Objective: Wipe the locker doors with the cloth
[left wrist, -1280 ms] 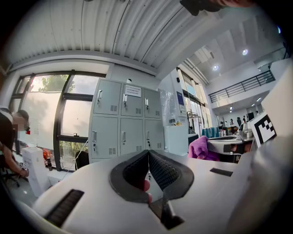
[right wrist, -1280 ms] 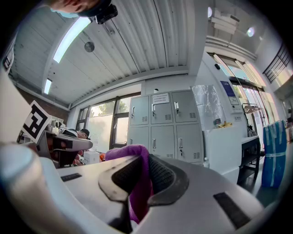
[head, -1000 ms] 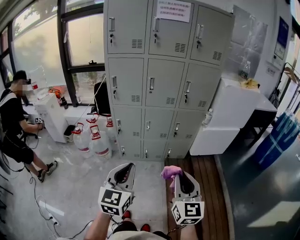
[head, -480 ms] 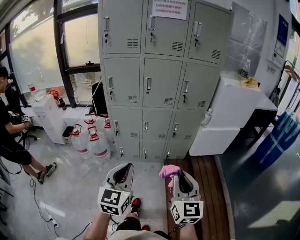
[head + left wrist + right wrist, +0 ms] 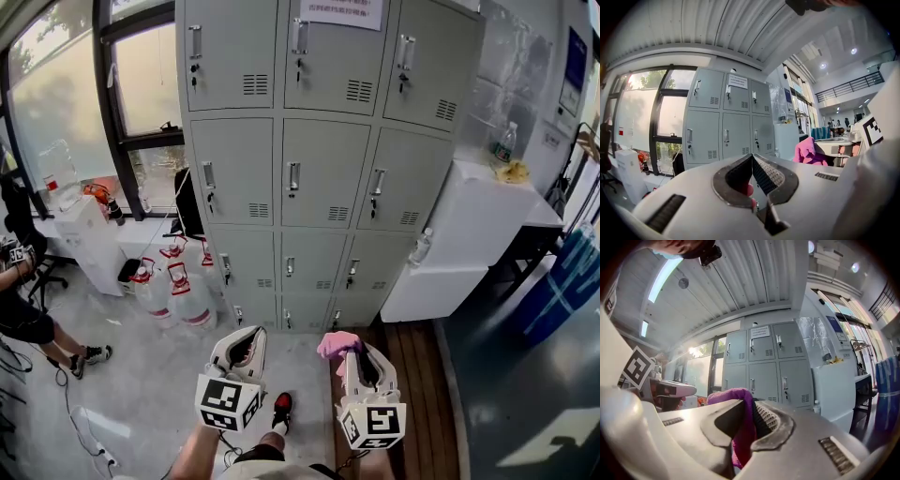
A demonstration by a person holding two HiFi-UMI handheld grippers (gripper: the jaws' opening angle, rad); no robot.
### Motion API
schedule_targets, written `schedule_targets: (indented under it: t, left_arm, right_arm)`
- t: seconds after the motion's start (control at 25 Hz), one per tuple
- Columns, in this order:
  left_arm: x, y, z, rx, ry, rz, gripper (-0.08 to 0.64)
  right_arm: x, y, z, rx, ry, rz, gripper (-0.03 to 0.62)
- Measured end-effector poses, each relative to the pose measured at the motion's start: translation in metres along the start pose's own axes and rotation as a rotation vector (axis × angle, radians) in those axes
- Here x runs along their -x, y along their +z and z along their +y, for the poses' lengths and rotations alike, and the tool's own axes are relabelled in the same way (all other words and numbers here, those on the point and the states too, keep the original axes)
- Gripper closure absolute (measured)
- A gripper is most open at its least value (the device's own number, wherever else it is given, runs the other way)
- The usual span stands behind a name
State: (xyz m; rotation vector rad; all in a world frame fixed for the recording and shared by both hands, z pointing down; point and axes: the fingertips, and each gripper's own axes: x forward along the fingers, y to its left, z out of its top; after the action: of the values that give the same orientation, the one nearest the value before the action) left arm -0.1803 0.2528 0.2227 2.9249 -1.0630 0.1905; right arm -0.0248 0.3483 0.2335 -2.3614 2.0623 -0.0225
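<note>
A grey bank of lockers (image 5: 319,159) stands ahead, several doors high and three wide, each door with a handle and vent. The same lockers (image 5: 726,124) fill the left gripper view and lockers (image 5: 766,366) show in the right gripper view. My right gripper (image 5: 347,349) is shut on a pink cloth (image 5: 336,344), which bulges from its jaws (image 5: 736,425). The cloth (image 5: 806,151) also shows at the right of the left gripper view. My left gripper (image 5: 246,339) is shut with nothing in it (image 5: 751,161). Both are well short of the doors.
Water jugs (image 5: 183,291) stand on the floor left of the lockers. A white cabinet (image 5: 459,239) with a bottle (image 5: 506,142) stands to the right. A person (image 5: 23,309) sits at the far left by the window. A blue bin (image 5: 567,281) stands at the right.
I have stepped closer to the lockers, which now look larger and sit more central. Both grippers hold the same pose and the cloth stays clamped. The person at left slid toward the edge.
</note>
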Motion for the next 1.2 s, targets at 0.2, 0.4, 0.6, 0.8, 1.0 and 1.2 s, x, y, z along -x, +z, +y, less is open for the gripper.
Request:
schedule_targets:
  t: [0.2,0.4,0.6,0.8,1.0,1.2]
  left_arm:
    - [-0.052,0.004,0.037,0.009,0.000,0.009,0.537]
    - [-0.106,0.003,0.071,0.021,0.000,0.027,0.537]
    - [-0.158,0.001,0.109,0.034,0.007,0.045,0.537]
    - [-0.202,-0.003,0.143,0.039,0.010,0.050,0.537]
    - [-0.239,-0.015,0.171,0.054,0.006,0.068,0.537]
    - [-0.269,-0.031,0.196,0.070,0.011,0.087,0.537]
  right_arm:
    - [-0.065,-0.002,-0.010,-0.010,0.000,0.030,0.540]
    - [-0.133,-0.011,-0.021,-0.018,0.014,0.050,0.540]
    - [-0.202,-0.016,-0.021,-0.026,0.037,0.065,0.540]
    - [-0.262,-0.030,-0.019,-0.033,0.059,0.096,0.540]
    - [-0.312,-0.051,-0.016,-0.039,0.079,0.125,0.540]
    - [-0.353,-0.068,-0.009,-0.037,0.101,0.148,0.540]
